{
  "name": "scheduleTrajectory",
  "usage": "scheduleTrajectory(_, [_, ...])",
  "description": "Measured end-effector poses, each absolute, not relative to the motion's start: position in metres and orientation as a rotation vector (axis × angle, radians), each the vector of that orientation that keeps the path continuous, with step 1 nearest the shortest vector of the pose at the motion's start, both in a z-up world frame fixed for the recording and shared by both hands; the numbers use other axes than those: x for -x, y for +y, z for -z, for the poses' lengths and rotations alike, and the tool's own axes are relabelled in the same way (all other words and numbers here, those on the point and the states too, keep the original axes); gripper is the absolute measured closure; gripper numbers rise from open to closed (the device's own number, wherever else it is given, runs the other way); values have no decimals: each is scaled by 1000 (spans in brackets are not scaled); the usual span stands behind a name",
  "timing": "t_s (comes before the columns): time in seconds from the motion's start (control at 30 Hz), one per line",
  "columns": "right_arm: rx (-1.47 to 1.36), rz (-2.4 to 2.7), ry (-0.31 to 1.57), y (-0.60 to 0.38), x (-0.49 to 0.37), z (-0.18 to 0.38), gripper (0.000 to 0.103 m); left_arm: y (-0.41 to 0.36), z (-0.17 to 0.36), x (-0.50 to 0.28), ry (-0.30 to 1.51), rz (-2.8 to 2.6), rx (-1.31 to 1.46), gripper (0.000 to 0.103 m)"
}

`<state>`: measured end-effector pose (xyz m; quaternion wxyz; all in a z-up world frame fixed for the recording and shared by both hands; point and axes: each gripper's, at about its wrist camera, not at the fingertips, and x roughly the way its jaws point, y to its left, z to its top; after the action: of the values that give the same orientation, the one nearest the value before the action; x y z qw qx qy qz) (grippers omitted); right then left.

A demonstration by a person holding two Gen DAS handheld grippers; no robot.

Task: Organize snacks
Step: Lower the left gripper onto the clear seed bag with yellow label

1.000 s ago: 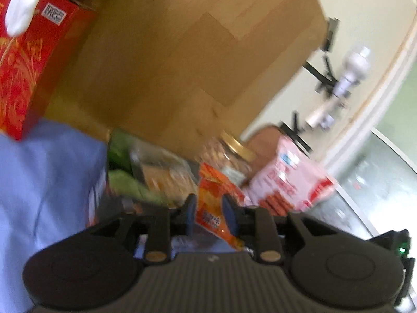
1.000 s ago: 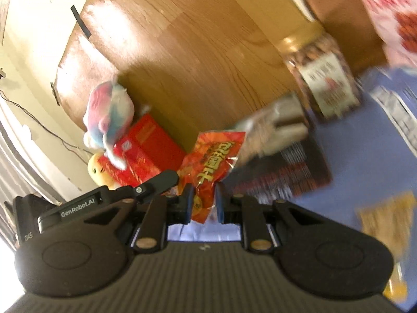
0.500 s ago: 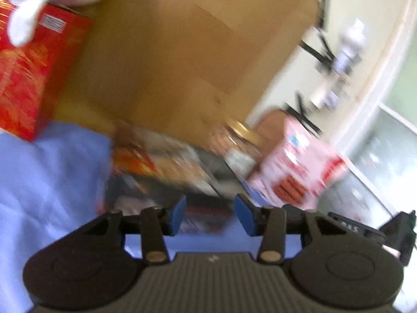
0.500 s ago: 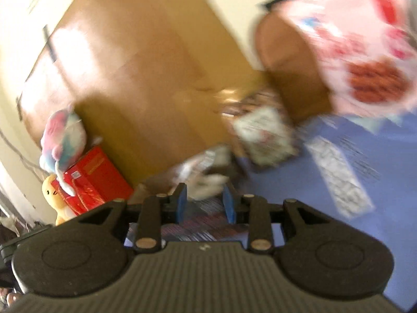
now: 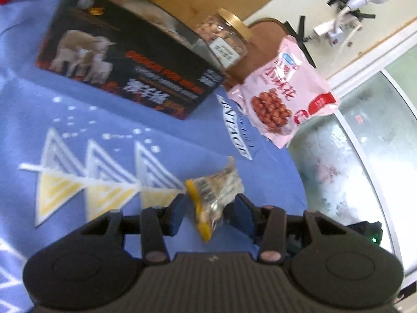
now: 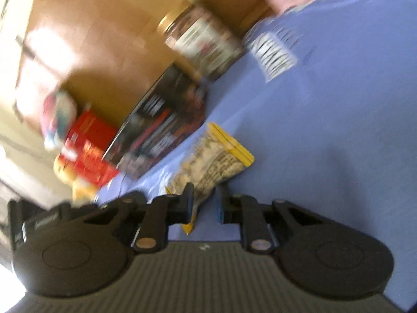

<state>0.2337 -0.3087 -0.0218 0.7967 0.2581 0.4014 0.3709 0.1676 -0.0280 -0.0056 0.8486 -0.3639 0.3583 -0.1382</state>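
A small clear snack packet with yellow ends (image 5: 214,193) lies on the blue cloth (image 5: 104,130). My left gripper (image 5: 208,215) is open, its jaws on either side of the packet's near end. The same packet (image 6: 213,161) shows in the right wrist view, where my right gripper (image 6: 204,207) is open with the packet's other end between its jaws. A black box (image 5: 125,62), a glass jar with a gold lid (image 5: 224,36) and a pink snack bag (image 5: 284,91) stand along the back.
A red box (image 6: 88,148) with a plush toy (image 6: 57,114) on top stands left of the black box (image 6: 161,122). A wooden panel (image 6: 99,47) rises behind. A glass tabletop (image 5: 346,161) lies beyond the cloth's right edge.
Both grippers let go of the orange-red snack bags they held, opened, and swung down to the yellow-ended packet on the cloth.
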Motion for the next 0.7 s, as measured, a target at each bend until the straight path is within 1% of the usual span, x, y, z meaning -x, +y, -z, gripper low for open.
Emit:
scheduleTrajectory(0.17, [-506,-902,914,-262,-212,20,86,4,13,-137,718,237,818,62])
scheduleTrajectory(0.2, [-506,-933,930,-255,-208,21,83,14,14,-130,707,226,840,63])
scheduleTrajectory(0.3, [-463,-1038,983,-234,-194,20,83,42,17,-108,674,188,903,63])
scheduleTrajectory(0.37, [-419,-1080,958,-229,-184,13,82,56,17,-94,655,166,921,61])
scheduleTrajectory(0.47, [-369,-1085,860,-239,-175,-2,81,69,15,-76,635,157,938,59])
scheduleTrajectory(0.57, [-389,-1022,788,-260,-178,-11,75,71,12,-69,621,175,938,58])
scheduleTrajectory(0.63, [-423,-946,773,-274,-187,-9,64,66,10,-75,621,204,925,54])
scheduleTrajectory(0.7, [-443,-885,791,-273,-198,-3,63,58,9,-83,635,225,902,52])
